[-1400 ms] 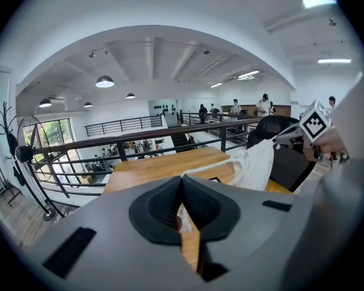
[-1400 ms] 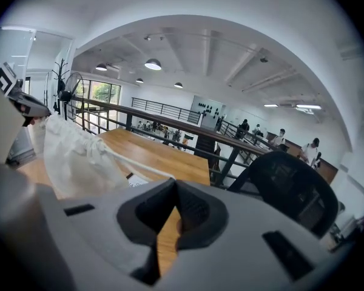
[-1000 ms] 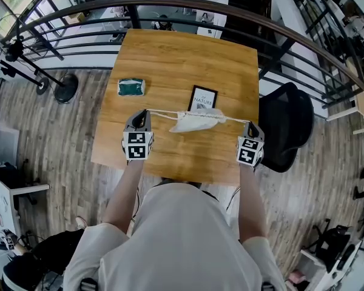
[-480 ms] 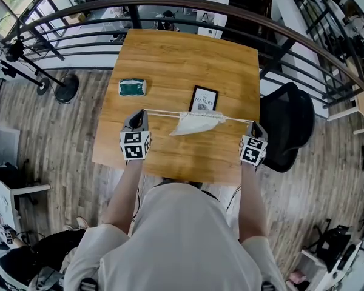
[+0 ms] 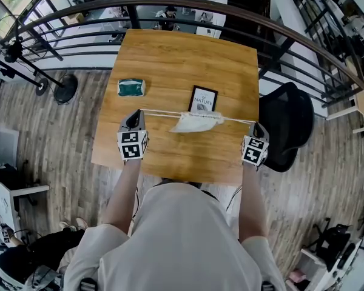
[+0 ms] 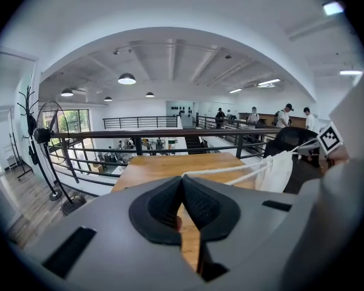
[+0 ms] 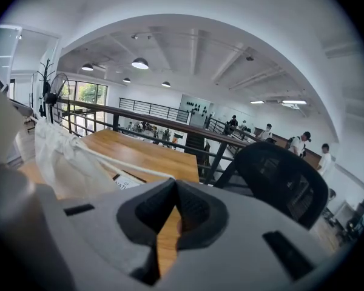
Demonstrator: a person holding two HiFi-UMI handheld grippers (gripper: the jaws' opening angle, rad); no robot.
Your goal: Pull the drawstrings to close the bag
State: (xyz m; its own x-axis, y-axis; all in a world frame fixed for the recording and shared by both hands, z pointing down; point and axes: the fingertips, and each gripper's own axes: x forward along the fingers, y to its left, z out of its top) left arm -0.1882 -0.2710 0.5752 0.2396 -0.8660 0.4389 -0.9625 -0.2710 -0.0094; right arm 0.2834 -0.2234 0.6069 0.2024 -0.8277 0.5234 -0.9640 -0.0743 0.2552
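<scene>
A small white drawstring bag [image 5: 196,122] hangs over the wooden table [image 5: 170,59], strung between my two grippers by taut white cords [image 5: 164,113]. My left gripper [image 5: 138,115] is shut on the left cord end, at the bag's left. My right gripper [image 5: 255,126] is shut on the right cord end, at the table's right edge. In the left gripper view the cords [image 6: 230,172] run from the closed jaw tips to the bag [image 6: 278,170] at right. In the right gripper view the cord [image 7: 118,161] runs left from the jaw tips to the bag [image 7: 60,156].
A black-framed card [image 5: 202,98] lies on the table just behind the bag. A teal and white packet [image 5: 131,88] sits at the table's left. A black office chair [image 5: 286,125] stands by the right edge. A dark railing [image 5: 170,8] curves behind the table.
The cords have gone from slack to taut and straight. Both grippers have drawn slightly further apart, and the bag's mouth has bunched tighter.
</scene>
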